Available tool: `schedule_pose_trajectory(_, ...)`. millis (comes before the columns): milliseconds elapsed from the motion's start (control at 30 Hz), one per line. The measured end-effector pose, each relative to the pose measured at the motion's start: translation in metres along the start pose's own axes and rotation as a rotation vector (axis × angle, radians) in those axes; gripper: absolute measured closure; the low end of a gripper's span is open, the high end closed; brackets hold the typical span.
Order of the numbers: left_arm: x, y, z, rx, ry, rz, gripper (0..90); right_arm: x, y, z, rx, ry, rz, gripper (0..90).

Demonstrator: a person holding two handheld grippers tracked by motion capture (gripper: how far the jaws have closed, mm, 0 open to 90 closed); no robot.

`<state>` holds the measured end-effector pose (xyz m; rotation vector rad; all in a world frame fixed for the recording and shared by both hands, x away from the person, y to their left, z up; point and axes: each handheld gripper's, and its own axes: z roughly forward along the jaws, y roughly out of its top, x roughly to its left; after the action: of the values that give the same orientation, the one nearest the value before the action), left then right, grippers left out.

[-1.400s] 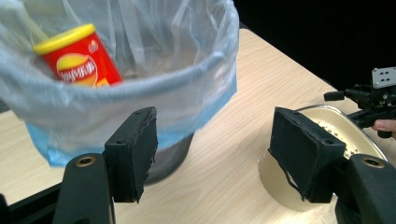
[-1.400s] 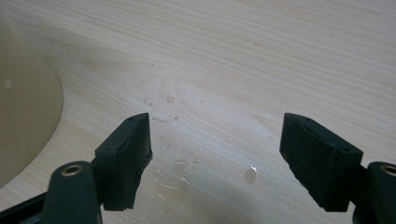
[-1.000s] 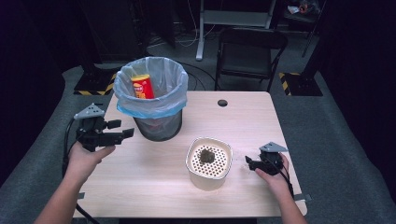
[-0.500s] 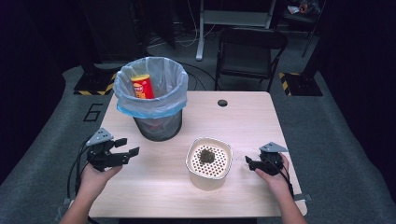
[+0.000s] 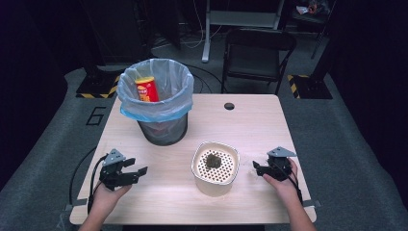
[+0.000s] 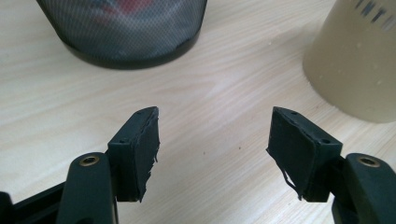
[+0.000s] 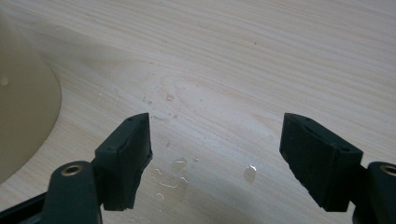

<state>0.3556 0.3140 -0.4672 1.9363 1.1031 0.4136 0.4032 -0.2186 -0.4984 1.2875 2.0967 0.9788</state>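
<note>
Both grippers — L gripper, R gripper — open, empty.

The table is pale wood-grain laminate, smooth and matt, with a few glossy water droplets; the cream pot looks matt plastic; the bin is black wire mesh lined with thin, crinkled translucent plastic; the gripper pads are matt black rubber, frayed at the edges.

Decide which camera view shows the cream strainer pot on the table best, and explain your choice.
The high view: the whole pot shows from above, with its holed insert and a dark lump inside. The left gripper view catches part of its plain outer wall at the upper right; the right gripper view catches a curved slice of it at the left edge.
</note>
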Motion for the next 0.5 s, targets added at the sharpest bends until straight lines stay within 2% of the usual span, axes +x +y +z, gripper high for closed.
schedule_pose_trajectory(67, 0.002, -0.007, 0.006, 0.018, 0.0, -0.018, 33.0, 0.0, 0.0, 0.0, 0.002, -0.003, 0.0, 24.8)
schedule_pose_trajectory(167, 0.006, -0.011, 0.009, 0.021, 0.006, -0.002, 32.9, 0.0, -0.001, 0.002, 0.006, 0.006, -0.006, 24.9)
schedule_pose_trajectory(267, 0.008, -0.016, 0.014, 0.028, 0.014, -0.013, 32.9, 0.001, 0.0, 0.002, 0.003, 0.003, -0.007, 25.2)
schedule_pose_trajectory(300, 0.009, -0.016, 0.015, 0.041, 0.015, 0.001, 32.9, 0.001, 0.0, 0.002, 0.004, 0.003, -0.006, 25.2)
schedule_pose_trajectory(367, 0.01, -0.019, 0.018, 0.038, 0.025, -0.008, 32.9, 0.001, -0.001, 0.002, 0.003, 0.008, -0.023, 25.4)
schedule_pose_trajectory(400, 0.012, -0.019, 0.019, 0.044, 0.022, -0.005, 32.9, 0.001, -0.001, 0.003, 0.003, 0.005, -0.022, 25.4)
schedule_pose_trajectory(500, 0.015, -0.024, 0.023, 0.061, 0.023, -0.028, 32.9, 0.002, -0.002, 0.005, 0.011, 0.008, -0.017, 25.4)
